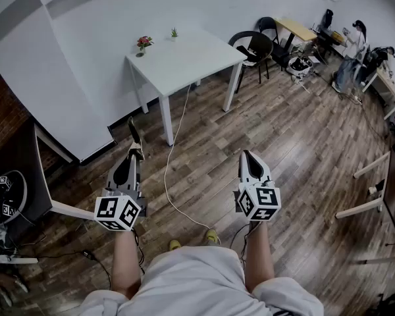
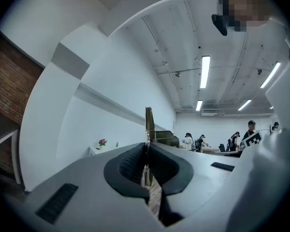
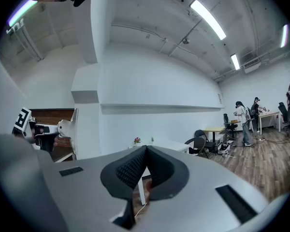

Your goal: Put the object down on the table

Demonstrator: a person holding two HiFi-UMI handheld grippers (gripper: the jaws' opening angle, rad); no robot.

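My left gripper (image 1: 135,155) is shut on a thin, flat, dark object (image 1: 133,133) that sticks out beyond its tips, pointing toward the white table (image 1: 184,61). In the left gripper view the object (image 2: 149,124) stands upright as a narrow olive strip, pinched between the closed pads of the left gripper (image 2: 146,146). My right gripper (image 1: 247,155) is held level beside it over the wooden floor; the right gripper (image 3: 145,150) has its pads pressed together with nothing between them. The table (image 3: 170,144) stands some way ahead, well apart from both grippers.
A small pot of pink flowers (image 1: 143,43) and a tiny green plant (image 1: 174,33) stand at the table's far edge. A white cable (image 1: 173,170) runs across the floor from the table. Black chairs (image 1: 253,46) stand right of the table, a dark desk (image 1: 23,176) at the left.
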